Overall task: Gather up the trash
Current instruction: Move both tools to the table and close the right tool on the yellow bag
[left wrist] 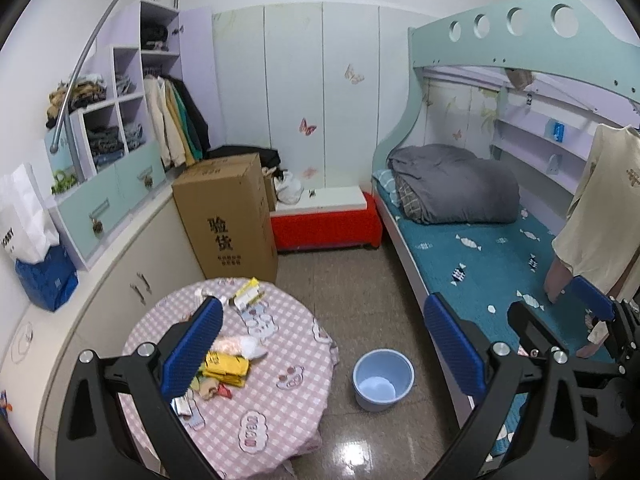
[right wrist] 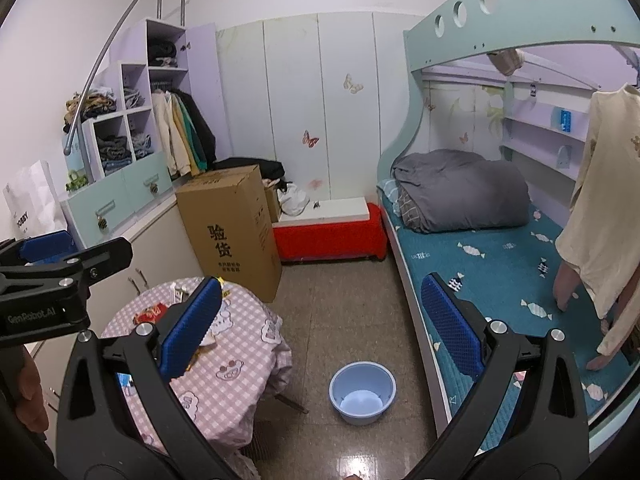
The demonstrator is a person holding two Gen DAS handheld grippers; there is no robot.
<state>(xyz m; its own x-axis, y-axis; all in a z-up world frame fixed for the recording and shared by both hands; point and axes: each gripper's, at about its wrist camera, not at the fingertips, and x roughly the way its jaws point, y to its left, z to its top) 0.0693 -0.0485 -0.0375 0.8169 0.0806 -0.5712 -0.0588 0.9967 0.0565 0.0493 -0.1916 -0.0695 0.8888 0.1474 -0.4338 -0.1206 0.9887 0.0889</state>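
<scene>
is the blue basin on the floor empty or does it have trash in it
Empty: the blue basin stands upright on the floor with only its bare bottom showing.

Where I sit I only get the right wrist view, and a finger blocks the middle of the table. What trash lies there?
Observer: Yellow packets lie piled in the middle of the table.
Operator: Anything nearer the front edge?
Observer: Small wrappers, partly behind a finger of the left gripper.
Operator: And beyond the packets?
Observer: A pinkish clear bag lies right beside them.
</scene>
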